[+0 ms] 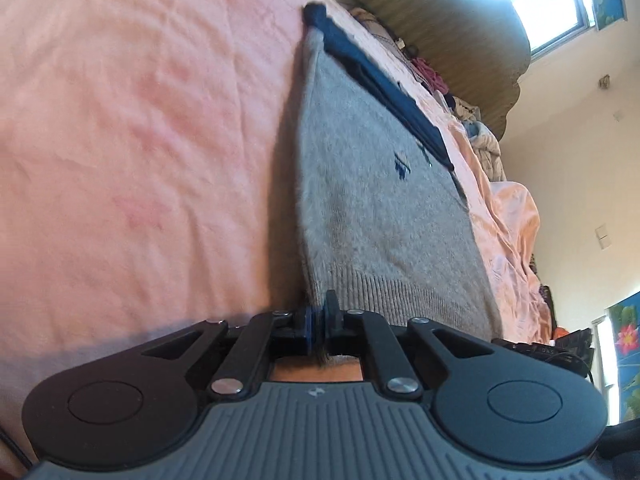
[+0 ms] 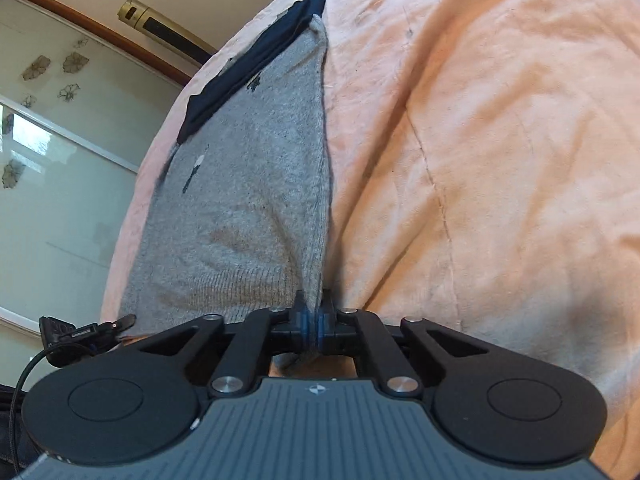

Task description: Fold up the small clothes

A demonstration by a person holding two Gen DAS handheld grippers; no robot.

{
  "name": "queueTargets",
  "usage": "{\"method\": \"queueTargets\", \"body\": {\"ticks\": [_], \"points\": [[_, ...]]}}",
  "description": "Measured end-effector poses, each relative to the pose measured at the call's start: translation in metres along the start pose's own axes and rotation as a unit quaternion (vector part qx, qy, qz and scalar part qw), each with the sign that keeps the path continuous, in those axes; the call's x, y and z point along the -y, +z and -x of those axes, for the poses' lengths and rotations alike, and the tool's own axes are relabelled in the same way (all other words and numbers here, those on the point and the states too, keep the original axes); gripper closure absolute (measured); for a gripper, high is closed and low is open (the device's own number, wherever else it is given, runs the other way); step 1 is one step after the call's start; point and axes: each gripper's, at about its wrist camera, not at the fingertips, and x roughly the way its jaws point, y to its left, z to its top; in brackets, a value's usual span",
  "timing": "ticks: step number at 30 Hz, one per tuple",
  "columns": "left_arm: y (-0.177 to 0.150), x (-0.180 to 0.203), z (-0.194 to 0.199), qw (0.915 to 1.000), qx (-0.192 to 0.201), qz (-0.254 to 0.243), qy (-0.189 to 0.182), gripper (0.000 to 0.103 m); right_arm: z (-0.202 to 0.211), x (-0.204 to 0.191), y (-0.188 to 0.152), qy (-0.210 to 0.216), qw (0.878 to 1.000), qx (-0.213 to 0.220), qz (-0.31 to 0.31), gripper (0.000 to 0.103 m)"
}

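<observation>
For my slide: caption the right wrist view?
Right gripper shut on grey sweater hem over pink bedspread.

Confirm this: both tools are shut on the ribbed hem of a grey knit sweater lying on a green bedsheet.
Wrong on the sheet: the grey knit sweater lies on a pink bedsheet, as both wrist views show. Left tool and right tool are indeed shut on its hem.

Two low, close wrist views along one grey sweater (image 1: 372, 216) (image 2: 248, 184), from opposite hem corners

Pink-sheeted bed (image 1: 120, 140); grey sweater (image 1: 372, 208) lying on it.
</observation>
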Motion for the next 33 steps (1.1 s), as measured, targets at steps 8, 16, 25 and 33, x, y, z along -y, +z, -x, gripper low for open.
{"method": "queueTargets", "body": {"ticks": [8, 16, 25, 33], "points": [[0.057, 0.089, -0.031, 0.9742, 0.157, -0.138, 0.085, 0.014, -0.042, -0.081, 0.07, -0.07, 0.982, 0.144, 0.096, 0.028], [0.046, 0.117, -0.156, 0.9343, 0.117, -0.25, 0.226, 0.014, -0.179, -0.128, 0.101, -0.202, 0.941, 0.167, 0.212, 0.007], [0.045, 0.095, -0.131, 0.9305, 0.112, -0.272, 0.218, 0.01, -0.164, -0.104, 0.093, -0.24, 0.922, 0.161, 0.256, 0.0], [-0.006, 0.128, -0.119, 0.9301, 0.095, -0.31, 0.172, 0.01, -0.161, -0.152, 0.04, -0.205, 0.929, 0.139, 0.276, 0.0]]}}
